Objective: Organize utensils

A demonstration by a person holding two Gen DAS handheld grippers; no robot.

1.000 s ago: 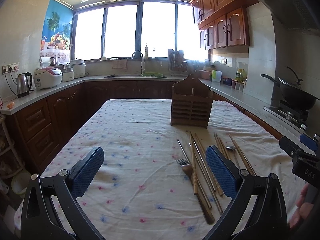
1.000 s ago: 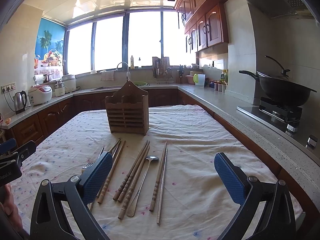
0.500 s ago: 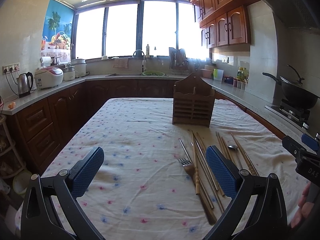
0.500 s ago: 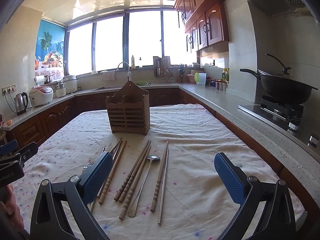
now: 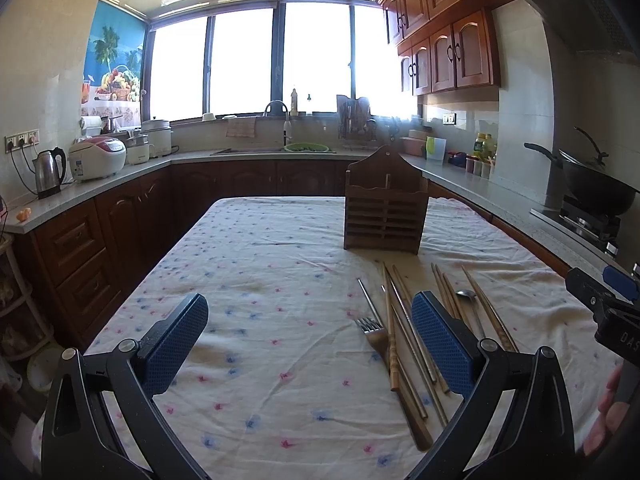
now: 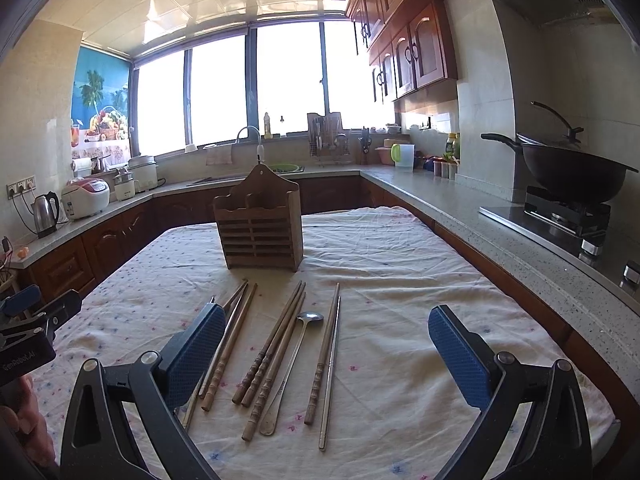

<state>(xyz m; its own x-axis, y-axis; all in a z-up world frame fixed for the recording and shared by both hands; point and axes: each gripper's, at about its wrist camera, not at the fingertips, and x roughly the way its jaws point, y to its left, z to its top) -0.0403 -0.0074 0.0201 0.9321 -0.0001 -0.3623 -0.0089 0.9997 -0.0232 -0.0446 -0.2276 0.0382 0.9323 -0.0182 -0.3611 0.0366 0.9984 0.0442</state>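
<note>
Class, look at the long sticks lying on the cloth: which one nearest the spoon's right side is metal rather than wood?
The silver chopstick, rightmost in the row: plain, thin and shiny, unlike its ridged wooden neighbours.

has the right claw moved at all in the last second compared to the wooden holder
Yes, slightly. In the right wrist view the slatted wooden utensil holder sits a little further right and lower than before, so the open right claw has drifted slightly, probably left.

The left gripper's right finger (image 5: 440,342) is covering parts of the chopsticks (image 5: 448,294) and spoon (image 5: 466,294), while the right gripper's left finger (image 6: 192,354) is hiding the fork almost entirely.
</note>
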